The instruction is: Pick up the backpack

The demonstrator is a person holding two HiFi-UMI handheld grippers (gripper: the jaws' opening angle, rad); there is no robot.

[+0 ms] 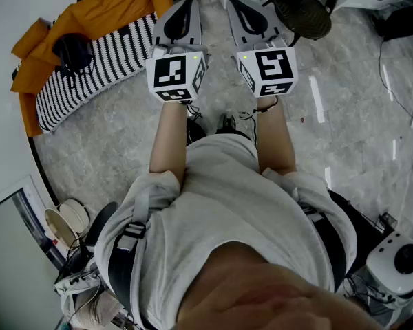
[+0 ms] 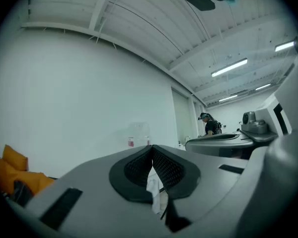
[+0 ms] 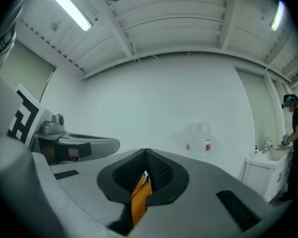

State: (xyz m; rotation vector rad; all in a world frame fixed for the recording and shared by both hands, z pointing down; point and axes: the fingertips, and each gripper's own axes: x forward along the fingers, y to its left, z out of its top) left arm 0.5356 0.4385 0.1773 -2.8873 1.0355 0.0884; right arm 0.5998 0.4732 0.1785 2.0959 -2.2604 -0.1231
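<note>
Above grey shirt, held left gripper, right gripper level, fingers pressed together, empty; best opened wide before reaching dark backpack.

The person stood on a grey marbled floor with both forearms extended. The left gripper and right gripper were held side by side, near each other but apart. A grey strap crossed the shoulder of the pale shirt. At upper left, an orange cloth lay on a striped cushion.
</note>
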